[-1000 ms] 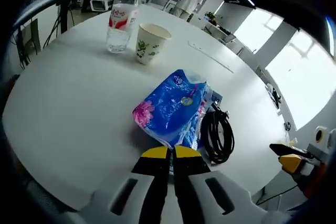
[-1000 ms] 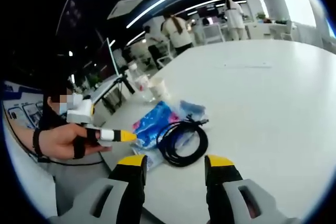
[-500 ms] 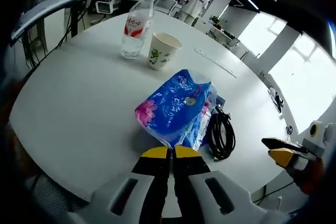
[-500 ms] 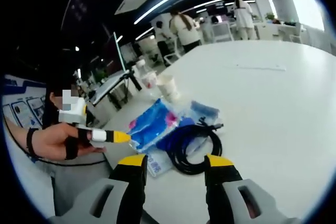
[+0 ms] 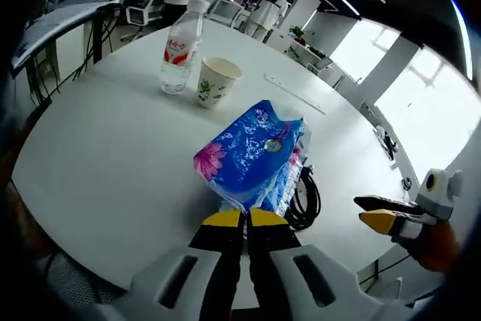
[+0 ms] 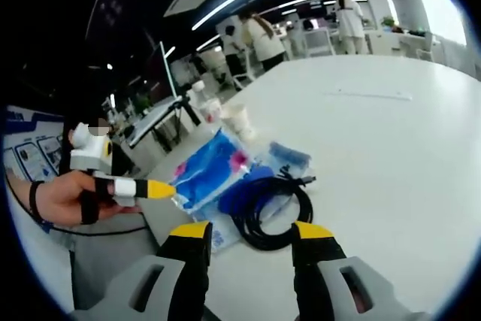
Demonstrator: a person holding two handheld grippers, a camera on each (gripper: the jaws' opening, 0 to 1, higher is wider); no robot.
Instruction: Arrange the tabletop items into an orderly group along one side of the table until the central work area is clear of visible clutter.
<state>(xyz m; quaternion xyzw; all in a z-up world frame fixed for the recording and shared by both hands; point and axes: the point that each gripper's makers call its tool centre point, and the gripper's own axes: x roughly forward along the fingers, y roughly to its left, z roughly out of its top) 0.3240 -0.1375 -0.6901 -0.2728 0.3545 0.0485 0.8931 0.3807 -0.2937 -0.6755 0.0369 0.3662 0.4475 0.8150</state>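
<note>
- A round white surface (image 5: pixel 98 148) is carrying five loose things: one water bottle (image 5: pixel 180 47), one paper cup (image 5: pixel 212 81), one blue tissue pack (image 5: pixel 252 154), one coiled black cable (image 5: pixel 304 199) and one thin white strip (image 5: pixel 293 94) lying far across.
- The bottle is standing upright with a red label and a white cap; the cup, printed with green leaves, is standing open just beside it, apart from the pack.
- The tissue pack is lying near the surface's edge, its glossy wrapper showing a pink flower at one corner and crumpled plastic at the far end.
- The cable is lying in a loop just beside the pack, partly on a flatter blue packet (image 6: pixel 279 157) seen in the right gripper view.
- The left gripper (image 5: pixel 243 219) is pressing its yellow-tipped fingers together at the pack's near edge; whether they are pinching the wrapper I cannot tell.
- The right gripper (image 6: pixel 247 231) is holding its fingers apart around nothing, just short of the cable loop.
- People are standing at desks in the office behind, with chairs and bright windows beyond.
</note>
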